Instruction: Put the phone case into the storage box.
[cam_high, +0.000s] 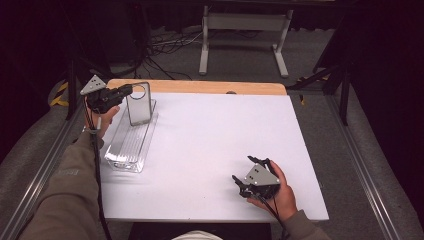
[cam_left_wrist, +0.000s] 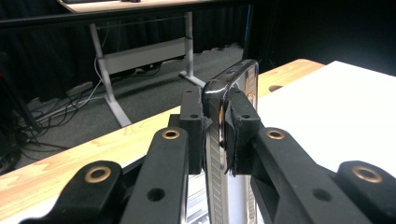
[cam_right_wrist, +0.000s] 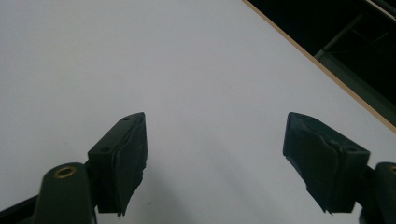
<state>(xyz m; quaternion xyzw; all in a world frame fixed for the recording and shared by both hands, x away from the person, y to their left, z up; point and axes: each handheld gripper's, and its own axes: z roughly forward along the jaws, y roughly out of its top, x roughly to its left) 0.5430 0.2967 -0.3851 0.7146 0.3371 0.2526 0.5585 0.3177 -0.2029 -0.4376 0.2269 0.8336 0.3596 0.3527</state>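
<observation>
High view: left gripper (cam_high: 128, 90) clamps the upper edge of a grey plate with a round hole (cam_high: 138, 104), standing upright at the far end of a clear ribbed tray (cam_high: 127, 145) on the white table (cam_high: 210, 145). Right gripper (cam_high: 246, 170) rests near the front edge.

Left gripper view: jaws pinch the plate (cam_left_wrist: 219, 154) edge-on.

Right gripper view: right gripper (cam_right_wrist: 215, 154) jaws spread wide above bare table

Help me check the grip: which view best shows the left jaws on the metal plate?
The left gripper view: the left gripper has both jaws shut on the metal plate's edge, seen close. The high view shows the plate standing upright in the clear tray, but the contact is tiny. The right gripper view faces bare table.
</observation>
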